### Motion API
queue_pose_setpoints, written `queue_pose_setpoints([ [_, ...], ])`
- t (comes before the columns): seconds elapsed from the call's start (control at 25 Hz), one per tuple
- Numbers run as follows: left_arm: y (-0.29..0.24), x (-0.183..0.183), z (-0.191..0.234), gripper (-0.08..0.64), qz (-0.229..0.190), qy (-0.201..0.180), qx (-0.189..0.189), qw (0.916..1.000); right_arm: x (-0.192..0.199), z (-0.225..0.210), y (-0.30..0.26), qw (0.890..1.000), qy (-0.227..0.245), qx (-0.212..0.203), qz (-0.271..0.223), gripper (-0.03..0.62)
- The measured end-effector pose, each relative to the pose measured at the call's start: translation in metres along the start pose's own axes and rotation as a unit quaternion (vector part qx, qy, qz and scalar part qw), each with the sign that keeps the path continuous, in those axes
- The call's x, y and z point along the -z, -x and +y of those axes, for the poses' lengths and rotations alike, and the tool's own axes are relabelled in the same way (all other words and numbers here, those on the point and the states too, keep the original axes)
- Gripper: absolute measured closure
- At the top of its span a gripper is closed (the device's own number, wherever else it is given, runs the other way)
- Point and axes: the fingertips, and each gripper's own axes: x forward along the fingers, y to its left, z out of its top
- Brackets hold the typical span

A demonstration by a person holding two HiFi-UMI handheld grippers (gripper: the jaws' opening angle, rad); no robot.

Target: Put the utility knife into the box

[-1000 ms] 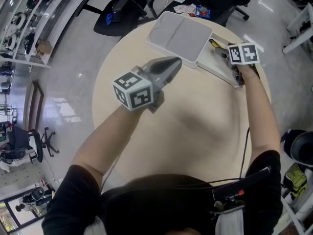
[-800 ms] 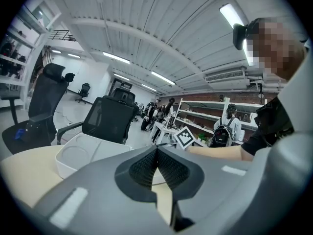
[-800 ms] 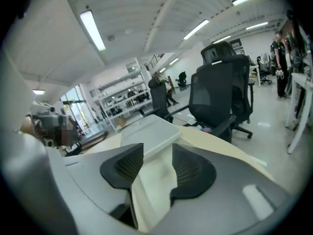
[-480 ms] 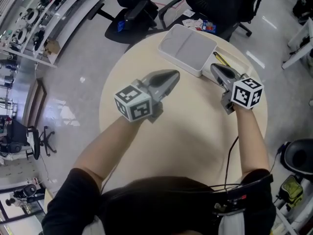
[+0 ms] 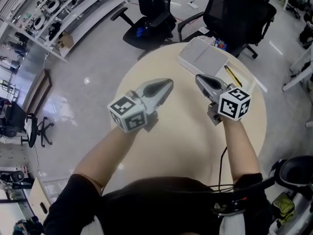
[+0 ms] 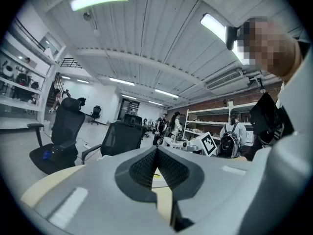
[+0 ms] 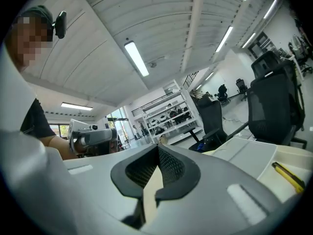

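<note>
A white box [image 5: 201, 58] stands at the far edge of the round table [image 5: 186, 131]. The yellow utility knife [image 5: 231, 76] lies in the box's open right-hand part, also seen low right in the right gripper view as the knife [image 7: 288, 176] beside the box [image 7: 247, 155]. My right gripper [image 5: 200, 79] hovers over the table just short of the box, shut and empty, its tips [image 7: 157, 148] pressed together. My left gripper [image 5: 168, 84] hangs to its left, also shut with nothing in it [image 6: 156, 151].
Black office chairs [image 5: 234, 13] stand right behind the table's far edge. Shelving [image 5: 58, 13] runs along the upper left. A dark bin [image 5: 296, 168] sits on the floor at lower right. Bare tabletop lies between the grippers and the person's body.
The right gripper has drawn back from the box toward the person and its jaws have shut empty; the knife stays in the box. The left gripper has hardly moved.
</note>
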Motion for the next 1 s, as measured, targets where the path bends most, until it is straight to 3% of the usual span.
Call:
queue_pose_setpoints([
  [0.28,0.125,-0.038,0.003,0.561,-0.042,-0.007,-0.065,0.997,-0.006,0.11,-0.056,0.998,0.045,-0.044,0.025,0.581],
  [0.52,0.259,-0.054,0.008,0.561,-0.074,-0.014,-0.133,0.9882,0.004,0.228,-0.115,0.991,0.072,-0.101,0.044,0.581],
  [0.76,0.429,-0.06,-0.013,0.561,-0.115,-0.016,-0.196,0.9737,0.038,0.37,-0.156,0.982,0.092,-0.151,0.06,0.581],
  [1.0,0.637,-0.056,-0.063,0.561,-0.129,-0.034,-0.263,0.9555,0.089,0.547,-0.191,0.972,0.107,-0.199,0.069,0.581],
])
